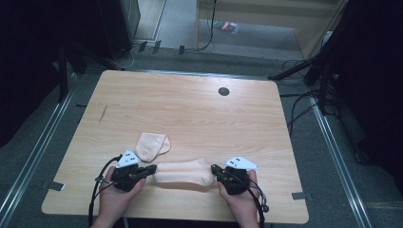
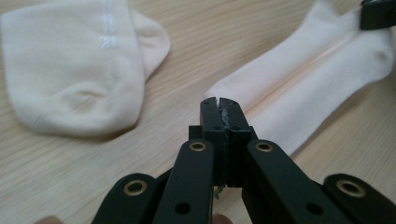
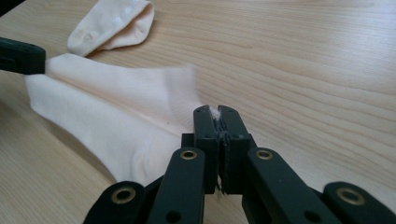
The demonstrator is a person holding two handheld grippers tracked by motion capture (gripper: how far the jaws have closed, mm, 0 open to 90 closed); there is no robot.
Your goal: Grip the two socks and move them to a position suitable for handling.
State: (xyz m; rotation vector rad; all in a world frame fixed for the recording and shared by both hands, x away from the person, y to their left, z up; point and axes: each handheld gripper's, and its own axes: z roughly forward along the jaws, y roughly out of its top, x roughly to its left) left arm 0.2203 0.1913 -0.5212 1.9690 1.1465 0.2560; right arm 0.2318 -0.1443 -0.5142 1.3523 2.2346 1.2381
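A pale cream sock (image 1: 183,172) lies stretched lengthwise near the table's front edge, between my two grippers. My left gripper (image 1: 153,168) is shut on its left end, and a sliver of fabric shows between the jaw tips in the left gripper view (image 2: 218,105). My right gripper (image 1: 214,168) is shut on the other end, with a tuft of cloth pinched at its tips (image 3: 215,112). The sock (image 2: 299,88) (image 3: 116,112) runs from each gripper toward the other. A second, folded sock (image 1: 151,146) (image 2: 70,70) (image 3: 112,25) lies loose just behind the left gripper.
The light wooden table (image 1: 190,109) has a dark round cable hole (image 1: 224,91) near its far edge. Beyond the table lie floor cables (image 1: 294,66) and dark stands on both sides. Two hands hold the grippers at the front edge.
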